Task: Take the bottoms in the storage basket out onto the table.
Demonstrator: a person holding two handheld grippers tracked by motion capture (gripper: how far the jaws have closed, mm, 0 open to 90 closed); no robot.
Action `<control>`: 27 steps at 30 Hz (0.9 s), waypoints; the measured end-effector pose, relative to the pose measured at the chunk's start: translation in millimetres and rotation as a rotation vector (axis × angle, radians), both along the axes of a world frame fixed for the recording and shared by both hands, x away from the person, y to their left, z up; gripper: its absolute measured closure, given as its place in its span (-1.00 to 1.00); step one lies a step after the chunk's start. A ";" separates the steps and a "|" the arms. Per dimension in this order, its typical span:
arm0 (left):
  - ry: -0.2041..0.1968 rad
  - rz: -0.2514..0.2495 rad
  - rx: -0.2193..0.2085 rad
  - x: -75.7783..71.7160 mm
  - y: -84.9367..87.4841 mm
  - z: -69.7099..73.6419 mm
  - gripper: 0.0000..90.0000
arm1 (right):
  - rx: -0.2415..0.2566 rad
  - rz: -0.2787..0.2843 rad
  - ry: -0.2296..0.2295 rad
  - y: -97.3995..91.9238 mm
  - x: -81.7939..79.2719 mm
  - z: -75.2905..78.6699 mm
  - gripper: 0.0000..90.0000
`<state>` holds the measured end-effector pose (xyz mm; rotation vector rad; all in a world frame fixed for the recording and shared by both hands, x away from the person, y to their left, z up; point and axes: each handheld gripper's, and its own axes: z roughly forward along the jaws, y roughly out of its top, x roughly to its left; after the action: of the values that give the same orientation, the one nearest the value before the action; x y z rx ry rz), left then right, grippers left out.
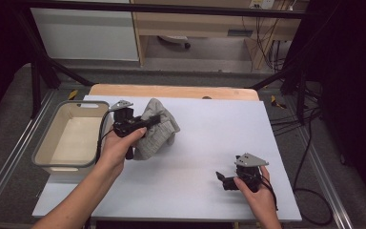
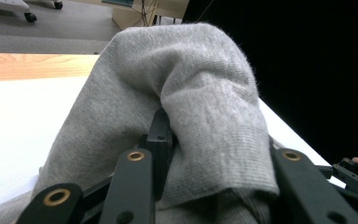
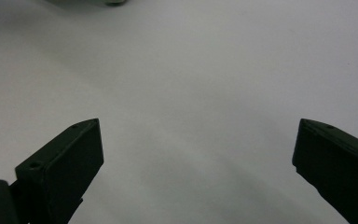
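A grey knitted garment [image 1: 161, 128] lies bunched on the white table top [image 1: 209, 138], left of the middle. My left gripper [image 1: 153, 120] is shut on a fold of it, held by the hand that comes in from the lower left. In the left gripper view the grey knit [image 2: 191, 79] drapes over both black jaws and hides the right jaw's tip; my left gripper [image 2: 214, 142] has cloth pinched between them. My right gripper [image 1: 222, 179] rests low over the table at the lower right, jaws pointing left. In its own view my right gripper [image 3: 199, 122] stands open over bare white surface [image 3: 191, 70].
A grey plastic basket [image 1: 47, 161] with a pale inside stands at the table's left edge, right beside the left hand. A wooden strip [image 1: 171, 90] borders the far edge. Black frame bars and cables run along the floor around the table.
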<state>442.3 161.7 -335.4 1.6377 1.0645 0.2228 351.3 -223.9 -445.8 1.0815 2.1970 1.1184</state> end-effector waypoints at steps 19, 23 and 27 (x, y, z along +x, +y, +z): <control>0.007 -0.020 0.015 7.1 -12.0 -7.1 0.41 | 0.004 0.005 -0.005 -0.5 -0.7 0.8 -0.94; 0.006 -0.027 0.001 13.3 -13.5 -9.5 0.41 | 0.003 0.011 -0.013 0.8 -2.1 1.9 -0.94; 0.008 -0.027 0.004 17.7 -14.9 -9.5 0.41 | -0.003 0.016 -0.015 1.5 -2.6 2.0 -0.94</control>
<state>460.0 146.9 -344.9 1.6565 1.0482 0.2013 348.7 -222.4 -443.8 1.0531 2.1990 1.1254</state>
